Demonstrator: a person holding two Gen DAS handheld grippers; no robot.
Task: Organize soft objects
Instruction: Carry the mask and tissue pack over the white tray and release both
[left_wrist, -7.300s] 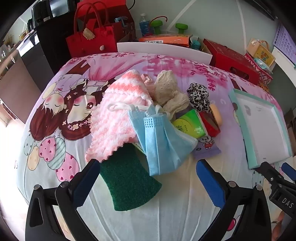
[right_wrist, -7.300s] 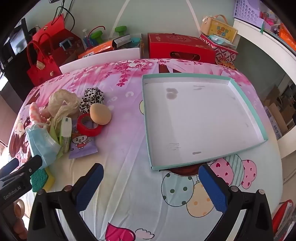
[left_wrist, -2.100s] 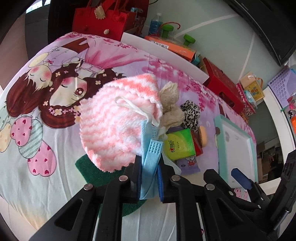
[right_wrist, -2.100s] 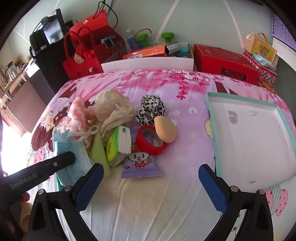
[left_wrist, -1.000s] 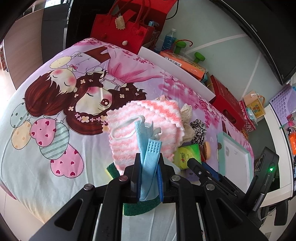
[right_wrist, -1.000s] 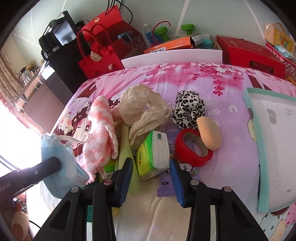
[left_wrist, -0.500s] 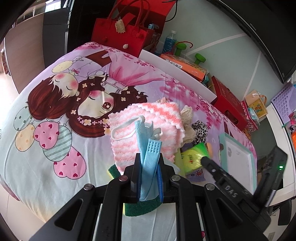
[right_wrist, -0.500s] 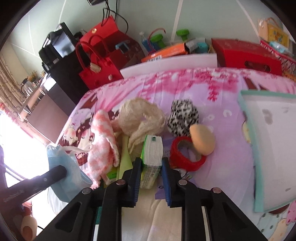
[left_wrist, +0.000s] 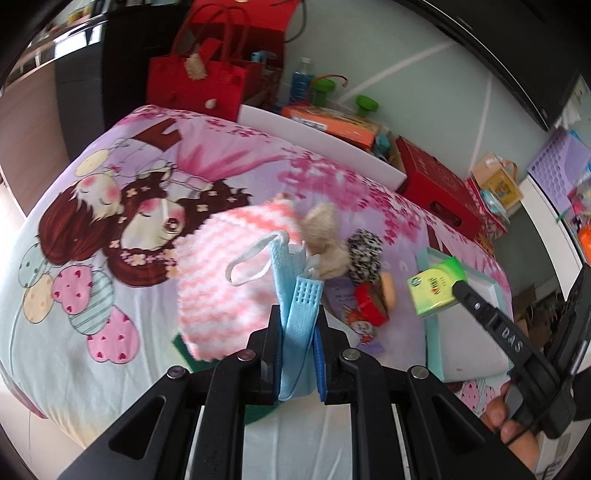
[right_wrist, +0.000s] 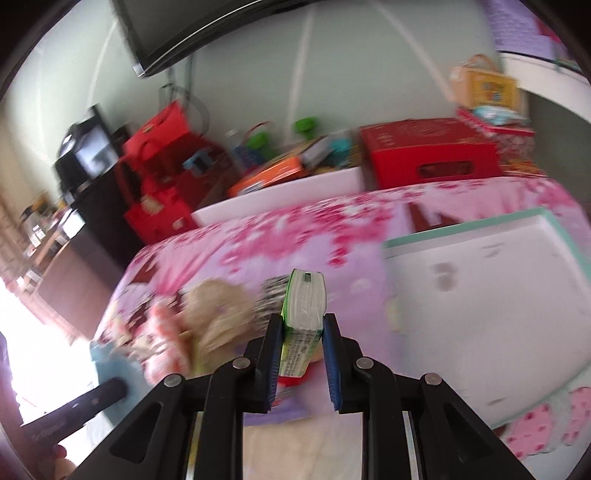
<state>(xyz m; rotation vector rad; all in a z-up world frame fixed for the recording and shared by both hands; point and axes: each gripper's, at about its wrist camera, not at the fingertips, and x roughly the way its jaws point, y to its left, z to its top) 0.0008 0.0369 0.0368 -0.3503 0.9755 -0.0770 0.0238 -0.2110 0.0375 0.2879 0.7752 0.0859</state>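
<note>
Left claw (left_wrist: 297, 343) clamped on folded blue face mask (left_wrist: 295, 295), white ear loop (left_wrist: 251, 260) free, held above pink-and-white knitted cloth (left_wrist: 225, 280) on cartoon-print bed sheet (left_wrist: 92, 266). Right claw (right_wrist: 301, 354) clamped on green tissue pack (right_wrist: 303, 306), lifted clear of the sheet, just left of teal-rimmed white tray (right_wrist: 491, 295). Beige lace fabric (left_wrist: 327, 243), leopard scrunchie (left_wrist: 364, 254), red tape roll (left_wrist: 369, 304) lying on sheet between cloth and tray. Right view blurred.
</note>
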